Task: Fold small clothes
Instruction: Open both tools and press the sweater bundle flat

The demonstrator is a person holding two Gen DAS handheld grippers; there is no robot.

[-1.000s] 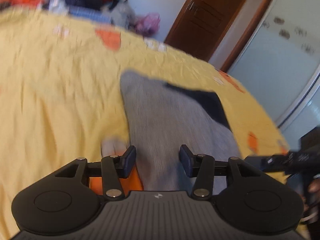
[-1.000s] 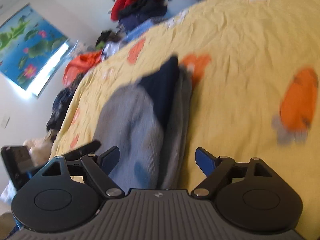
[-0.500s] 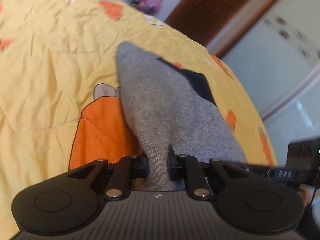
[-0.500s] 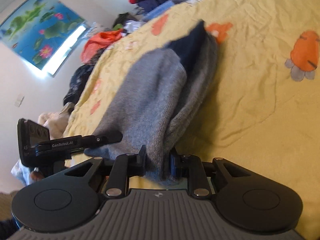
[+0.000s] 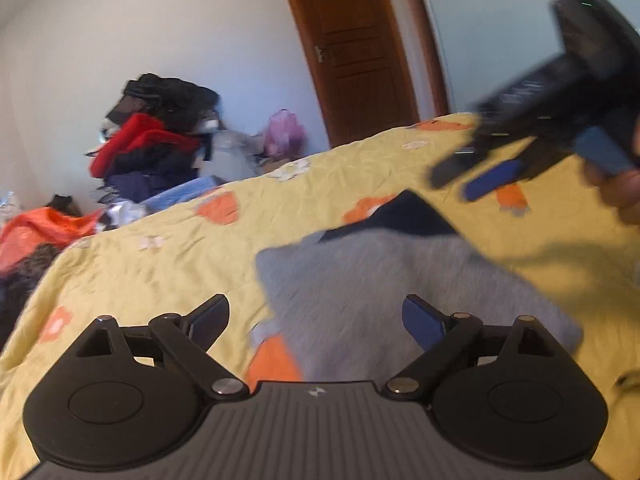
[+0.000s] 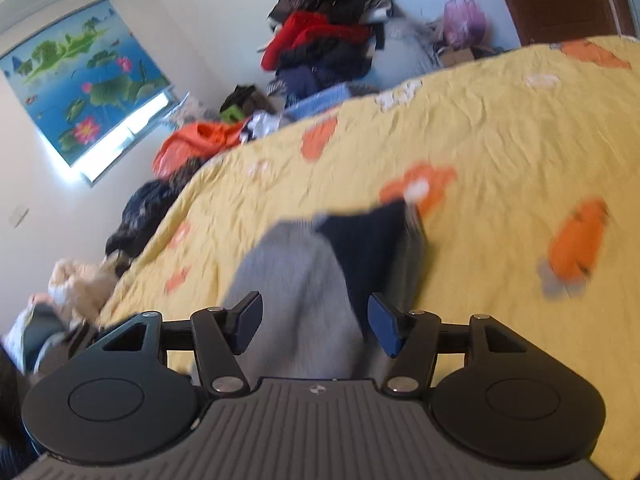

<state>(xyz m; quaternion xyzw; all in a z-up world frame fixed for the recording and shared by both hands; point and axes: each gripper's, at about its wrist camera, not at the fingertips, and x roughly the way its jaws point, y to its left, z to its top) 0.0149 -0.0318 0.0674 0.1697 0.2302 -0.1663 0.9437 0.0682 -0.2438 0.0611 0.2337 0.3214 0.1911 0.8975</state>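
Observation:
A grey knitted garment (image 5: 372, 280) with a dark navy part (image 5: 408, 216) lies folded on the yellow bedspread (image 5: 160, 272). My left gripper (image 5: 316, 320) is open and empty, just above the garment's near edge. In the right wrist view the same garment (image 6: 304, 276) with its navy part (image 6: 368, 240) lies in front of my right gripper (image 6: 314, 324), which is open and empty over it. The right gripper also shows in the left wrist view (image 5: 480, 176), raised above the bed, with its fingers apart.
The bedspread has orange carrot prints (image 6: 576, 240). A pile of red and dark clothes (image 5: 152, 144) stands behind the bed by the wall. An orange cloth (image 6: 192, 144) lies at the far left edge. A brown door (image 5: 360, 48) is at the back right.
Both grippers were shut on the grey garment's near edge half a second ago. Both have now opened, let it go and lifted back; the garment lies folded on the bed.

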